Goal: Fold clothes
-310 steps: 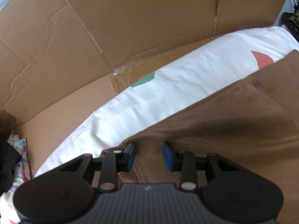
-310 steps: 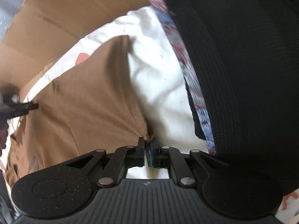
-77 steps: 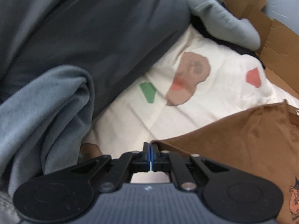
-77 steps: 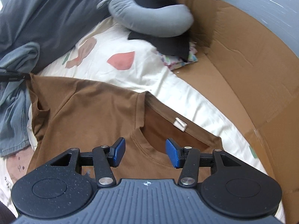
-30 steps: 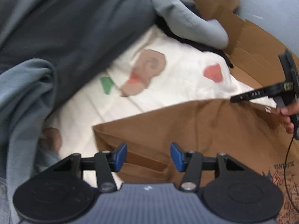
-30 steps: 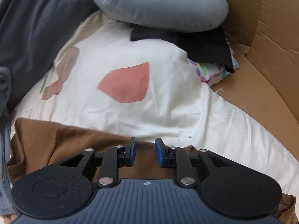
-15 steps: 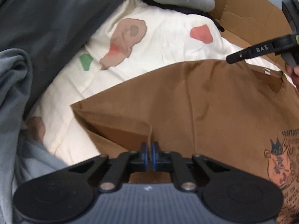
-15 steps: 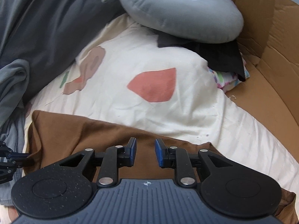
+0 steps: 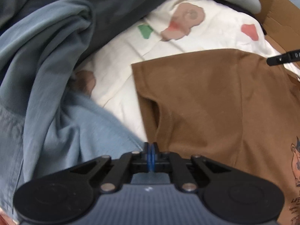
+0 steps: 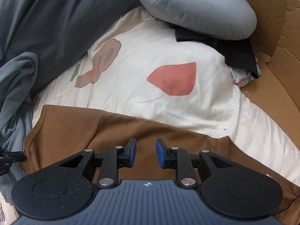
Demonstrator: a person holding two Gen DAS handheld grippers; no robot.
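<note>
L gripper point(image 9: 151, 151) was pinched shut on the brown tee point(image 9: 215, 101) at its sleeve-side edge; tee lay flat on the cream sheet point(image 9: 211, 35), spreading toward 1–3 o'clock. R gripper point(image 10: 144, 152) hung w/ pads apart over the tee's upper edge, cloth running 9-to-3 beneath it; L was the arm w/ hold.

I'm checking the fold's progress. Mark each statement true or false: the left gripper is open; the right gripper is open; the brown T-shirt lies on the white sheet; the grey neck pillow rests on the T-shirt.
1. The left gripper is open. False: its blue pads are pressed together at the brown T-shirt's edge.
2. The right gripper is open. True.
3. The T-shirt lies on the white sheet. True.
4. The grey neck pillow rests on the T-shirt. False: it lies beyond, apart from it.
</note>
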